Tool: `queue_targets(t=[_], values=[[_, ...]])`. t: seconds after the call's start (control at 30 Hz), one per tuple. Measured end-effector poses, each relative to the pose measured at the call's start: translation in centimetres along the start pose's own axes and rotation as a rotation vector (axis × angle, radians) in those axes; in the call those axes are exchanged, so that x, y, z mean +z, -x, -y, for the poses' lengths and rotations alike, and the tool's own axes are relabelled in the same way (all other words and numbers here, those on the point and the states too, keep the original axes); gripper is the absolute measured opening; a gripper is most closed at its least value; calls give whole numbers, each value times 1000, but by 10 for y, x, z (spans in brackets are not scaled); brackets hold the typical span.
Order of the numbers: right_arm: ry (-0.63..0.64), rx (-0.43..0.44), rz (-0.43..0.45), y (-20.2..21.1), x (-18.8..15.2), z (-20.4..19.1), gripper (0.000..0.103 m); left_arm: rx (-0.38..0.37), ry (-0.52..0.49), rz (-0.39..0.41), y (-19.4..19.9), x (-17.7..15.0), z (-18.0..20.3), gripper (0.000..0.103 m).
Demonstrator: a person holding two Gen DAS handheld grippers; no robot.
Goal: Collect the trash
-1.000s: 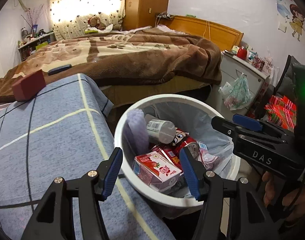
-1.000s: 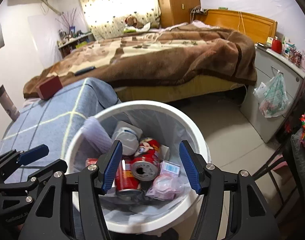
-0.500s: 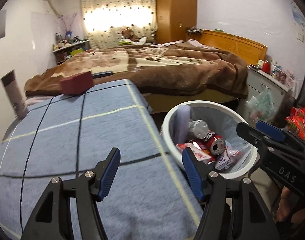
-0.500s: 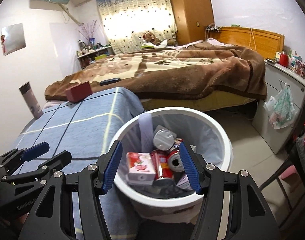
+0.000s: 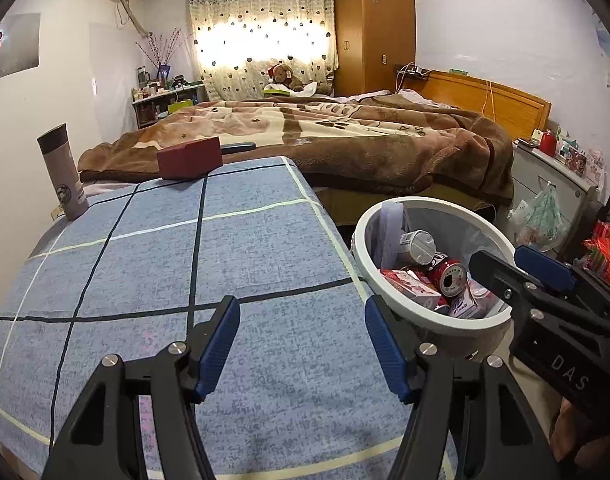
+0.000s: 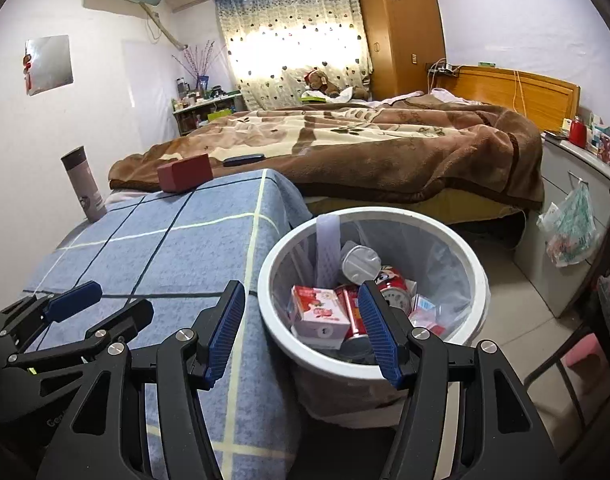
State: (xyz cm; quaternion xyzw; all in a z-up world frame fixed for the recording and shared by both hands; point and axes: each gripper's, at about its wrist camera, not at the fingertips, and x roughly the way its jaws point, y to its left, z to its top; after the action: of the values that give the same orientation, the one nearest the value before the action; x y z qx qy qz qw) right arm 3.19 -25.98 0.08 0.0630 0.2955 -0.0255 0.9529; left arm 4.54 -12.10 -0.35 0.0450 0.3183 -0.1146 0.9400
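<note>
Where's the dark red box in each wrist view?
Left wrist: dark red box upper left of centre, at the far end of the blue checked tabletop.
Right wrist: dark red box upper left, same far end.
Shared landmark: grey thermos left of the box.

left gripper [image 5: 303, 346]: matte black frame, blue ribbed fingers [image 5: 219, 346], silver screws at pivots. right gripper [image 6: 303, 334]: same build, white "DAS" lettering on its body side. Bare skin of right hand [image 5: 573, 436] visible under it.
</note>
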Motion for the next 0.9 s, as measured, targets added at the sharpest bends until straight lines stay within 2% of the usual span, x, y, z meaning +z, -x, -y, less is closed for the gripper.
queue_targets(t=[0.17, 0.9], values=[[14, -4, -16, -2, -5, -5, 60, 5, 19, 30, 7, -3, -5, 67], [18, 4, -16, 2, -8, -14, 60, 20, 39, 34, 12, -4, -10, 67]])
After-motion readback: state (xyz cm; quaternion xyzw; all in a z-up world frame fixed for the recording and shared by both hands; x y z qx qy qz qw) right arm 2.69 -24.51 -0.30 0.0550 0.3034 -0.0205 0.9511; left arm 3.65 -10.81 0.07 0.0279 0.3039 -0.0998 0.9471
